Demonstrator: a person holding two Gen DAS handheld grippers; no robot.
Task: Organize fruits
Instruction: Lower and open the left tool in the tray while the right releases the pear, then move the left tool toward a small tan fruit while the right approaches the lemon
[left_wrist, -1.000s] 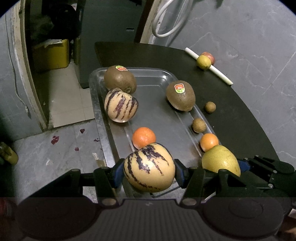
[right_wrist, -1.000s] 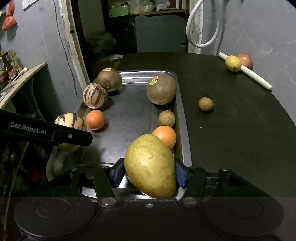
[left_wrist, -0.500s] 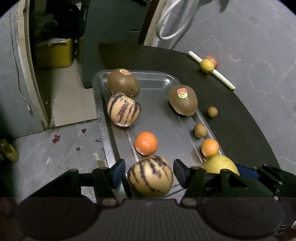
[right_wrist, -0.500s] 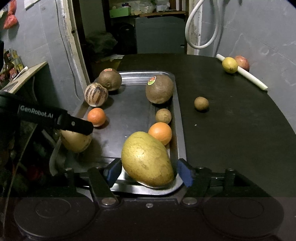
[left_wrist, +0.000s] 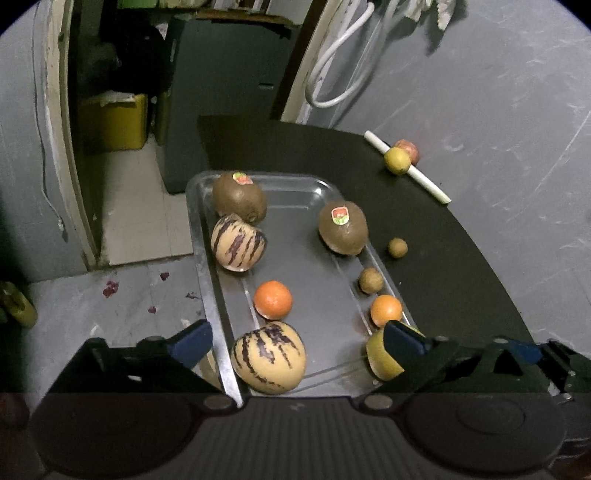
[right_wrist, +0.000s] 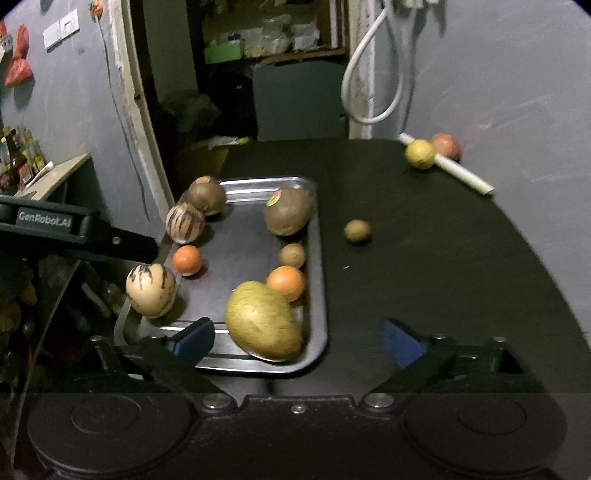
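A striped pepino melon lies at the near left end of the steel tray. My left gripper straddles it with jaws opening wide, pads clear of the fruit. A large yellow-green fruit rests at the tray's near right end. Around it my right gripper is opening too, with both pads apart from the fruit. The tray also holds two brown stickered fruits, a second striped melon, two oranges and a small brown fruit.
On the black table to the right of the tray sits a small brown fruit. At the far right, a lemon and a red fruit lie against a white stick. The floor drops off left of the tray.
Both grippers went from shut on their fruit to wide open. The striped melon and the yellow-green fruit now lie free on the tray, and both grippers have drawn back and up.
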